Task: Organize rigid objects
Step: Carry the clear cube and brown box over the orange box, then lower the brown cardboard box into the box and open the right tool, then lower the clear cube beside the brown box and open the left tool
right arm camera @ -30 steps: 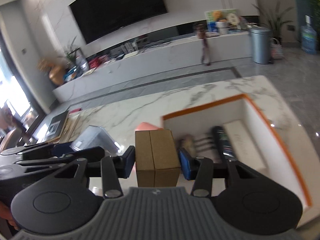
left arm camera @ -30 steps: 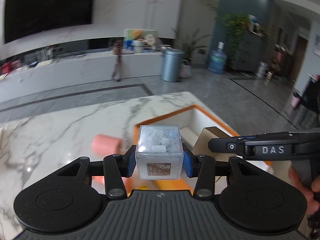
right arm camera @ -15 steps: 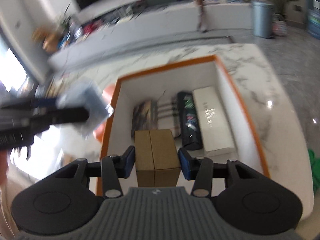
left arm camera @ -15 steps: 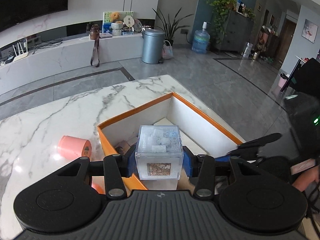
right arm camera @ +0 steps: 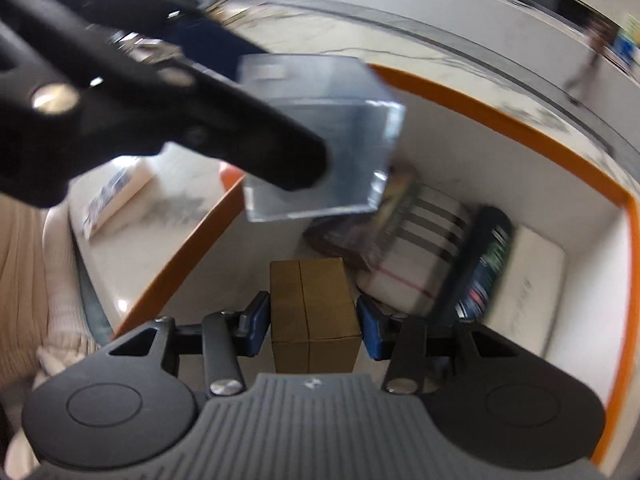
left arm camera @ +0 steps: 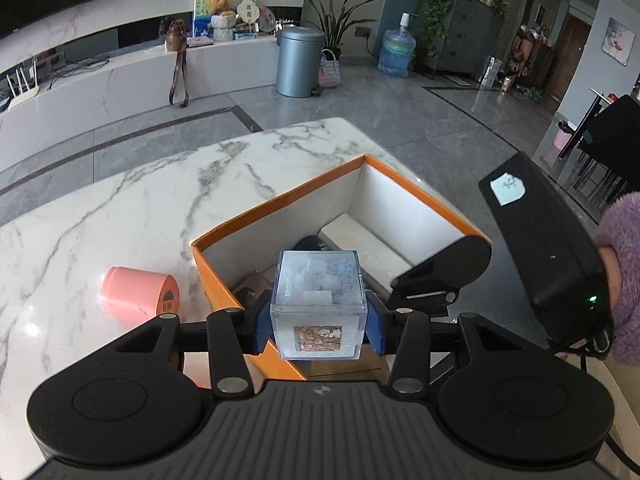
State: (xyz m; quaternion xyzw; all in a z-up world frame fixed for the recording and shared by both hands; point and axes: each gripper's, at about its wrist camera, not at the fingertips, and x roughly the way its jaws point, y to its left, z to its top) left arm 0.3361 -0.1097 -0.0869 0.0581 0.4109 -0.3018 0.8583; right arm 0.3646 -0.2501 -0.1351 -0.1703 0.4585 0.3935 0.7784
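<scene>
— Over the near corner of the orange-rimmed box point(left arm camera: 280, 196), what did the left wrist view give?

— The left gripper point(left arm camera: 318, 320) was clamped on a clear plastic cube point(left arm camera: 318, 300), its blue pads pressed flat on two opposite walls. The cube hung above the box's near rim. A pink roll point(left arm camera: 136, 292) lay on the marble table point(left arm camera: 120, 208), just beside the box.

— How would that cube handle?

— Stiff and probably light, but smooth-walled, so likely slippery. Gripping flat faces, low on the body, looked right.

— And the right wrist view?

— Blurred. The right gripper point(right arm camera: 312, 320) gripped a small brown cardboard box point(right arm camera: 312, 312) by its side faces, inside the box's walls, above the white floor. Beyond it sat a striped package point(right arm camera: 424, 248), a dark tube point(right arm camera: 488, 256) and a flat white box point(right arm camera: 532, 272), side by side.

— The carton's feel?

— Rigid enough, though cardboard would dent under hard squeezing. Whether it touched the floor, I couldn't tell.
</scene>
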